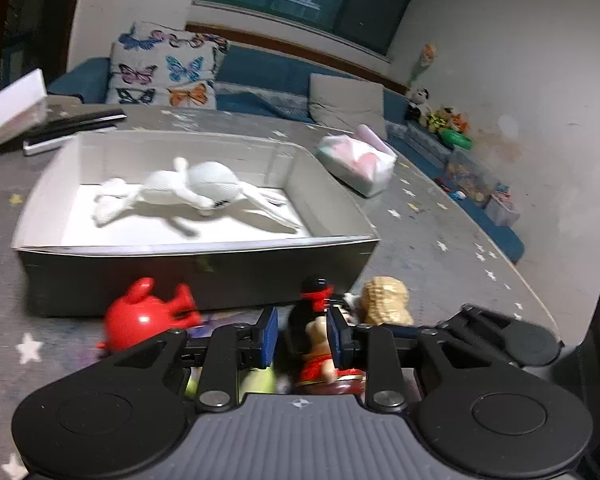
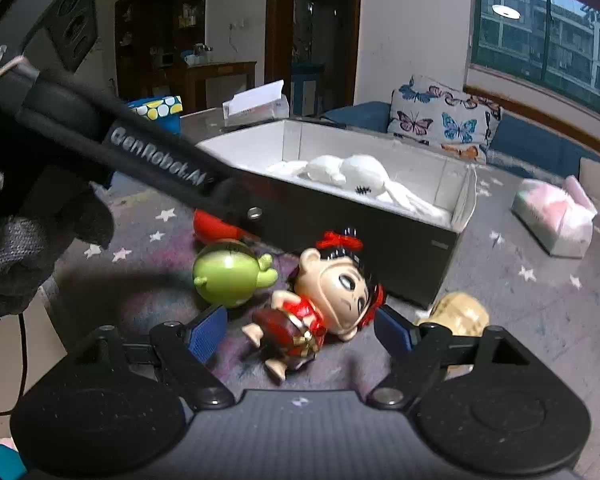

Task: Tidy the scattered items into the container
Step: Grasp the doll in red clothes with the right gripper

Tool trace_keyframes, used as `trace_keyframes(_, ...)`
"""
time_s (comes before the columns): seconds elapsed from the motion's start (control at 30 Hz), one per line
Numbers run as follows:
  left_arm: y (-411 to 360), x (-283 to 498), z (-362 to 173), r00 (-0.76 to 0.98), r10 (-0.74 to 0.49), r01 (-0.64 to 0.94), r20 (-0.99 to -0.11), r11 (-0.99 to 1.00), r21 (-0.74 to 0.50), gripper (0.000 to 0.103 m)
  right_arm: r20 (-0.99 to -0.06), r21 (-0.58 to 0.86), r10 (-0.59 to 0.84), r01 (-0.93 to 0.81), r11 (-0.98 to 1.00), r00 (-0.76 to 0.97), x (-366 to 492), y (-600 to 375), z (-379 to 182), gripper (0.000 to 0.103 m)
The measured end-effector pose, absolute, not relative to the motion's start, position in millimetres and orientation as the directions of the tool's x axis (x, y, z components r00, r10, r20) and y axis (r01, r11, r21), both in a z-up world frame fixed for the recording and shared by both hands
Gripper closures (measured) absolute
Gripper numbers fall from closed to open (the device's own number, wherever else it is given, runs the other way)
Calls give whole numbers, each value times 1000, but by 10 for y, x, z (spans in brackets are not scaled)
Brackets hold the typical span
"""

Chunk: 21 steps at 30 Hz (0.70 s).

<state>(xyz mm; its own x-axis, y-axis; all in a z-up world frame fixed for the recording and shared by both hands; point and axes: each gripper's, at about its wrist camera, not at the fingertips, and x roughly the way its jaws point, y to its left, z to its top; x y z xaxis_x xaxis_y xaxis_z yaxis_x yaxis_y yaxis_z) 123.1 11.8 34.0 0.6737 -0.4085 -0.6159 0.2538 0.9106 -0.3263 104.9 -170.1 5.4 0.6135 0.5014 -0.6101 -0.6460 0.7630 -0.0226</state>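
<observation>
Doll figurine (image 2: pixel 320 304) lying on its back on the star-patterned mat (image 2: pixel 540 292), directly ahead of the right gripper (image 2: pixel 300 330) and between its two blue-padded fingers (image 2: pixel 206 334); right jaws spread wide, pads apart from the doll on both sides, nothing held; the doll's black-haired head with red bow toward the far right, near the corner of the box (image 2: pixel 380 240); feet toward the near left; long axis running diagonally across the gap between the fingers.

In the left wrist view, the left gripper (image 1: pixel 302 334) stands with jaws narrowed about the same doll figurine (image 1: pixel 314 336); blue pads (image 1: pixel 270 334) just beside its body on either side; whether they press on it cannot be told, the frame being blurred; here the doll's head points away from the camera, toward the box (image 1: pixel 180 276).

Green round toy (image 2: pixel 230 276) just left of the doll's head; red round toy (image 1: pixel 140 316) beyond it beside the box wall; peanut-shaped toy (image 1: pixel 386 302) close to the right of the doll, at the box corner; all three on the mat, outside the box.

White plush rabbit (image 1: pixel 188 190) lying flat inside the box, ears toward the right wall.

Tissue pack (image 1: pixel 358 162) on the mat well beyond the box; butterfly cushion (image 1: pixel 164 70) on the sofa behind.
</observation>
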Motion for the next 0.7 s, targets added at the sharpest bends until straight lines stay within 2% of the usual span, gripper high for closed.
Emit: trace_keyframes(0.7, 133, 1535, 196, 571, -494, 237, -656, 864, -444, 70, -629, 52, 514, -628, 777, 584, 1148, -1671, -125, 23)
